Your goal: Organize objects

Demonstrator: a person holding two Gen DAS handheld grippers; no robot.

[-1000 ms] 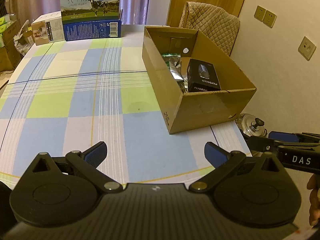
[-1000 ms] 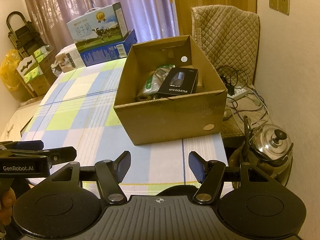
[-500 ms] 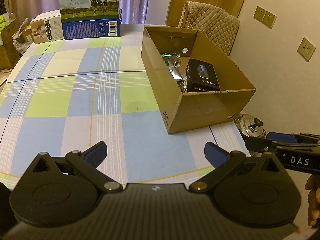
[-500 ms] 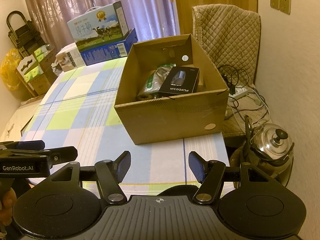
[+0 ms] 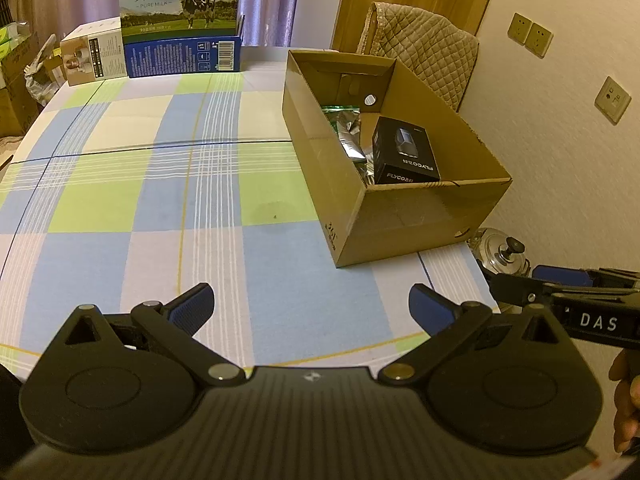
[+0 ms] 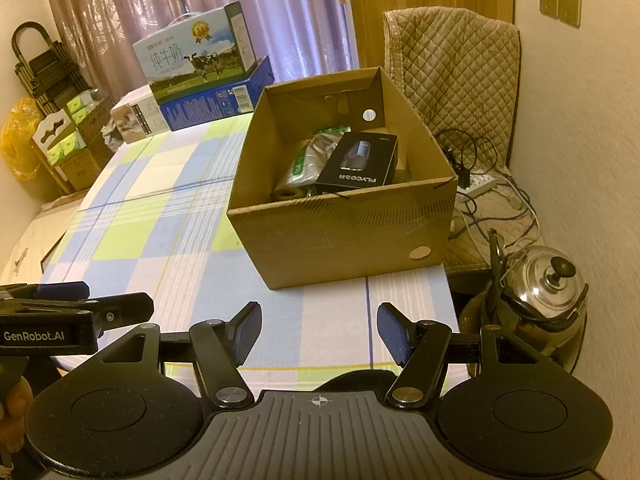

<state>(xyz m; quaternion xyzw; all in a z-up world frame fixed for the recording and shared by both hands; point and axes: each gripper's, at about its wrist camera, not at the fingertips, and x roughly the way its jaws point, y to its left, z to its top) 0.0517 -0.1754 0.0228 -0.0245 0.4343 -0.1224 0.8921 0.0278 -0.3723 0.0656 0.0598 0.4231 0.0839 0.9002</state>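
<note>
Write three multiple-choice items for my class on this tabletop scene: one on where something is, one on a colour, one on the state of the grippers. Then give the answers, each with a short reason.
1. Where is the black FLYCO box?
A. beside the milk carton
B. inside the cardboard box
C. on the floor

2. What colour are the pads on the gripper fingers?
A. blue
B. red
C. white

3. How do the left gripper and right gripper stand?
A. both shut on an object
B. one open, one shut
C. both open and empty

Answers:
1 B: it rests on foil packets within the cardboard walls.
2 A: the textured pads show blue.
3 C: each wrist view shows spread fingers with only tablecloth between them.
</note>
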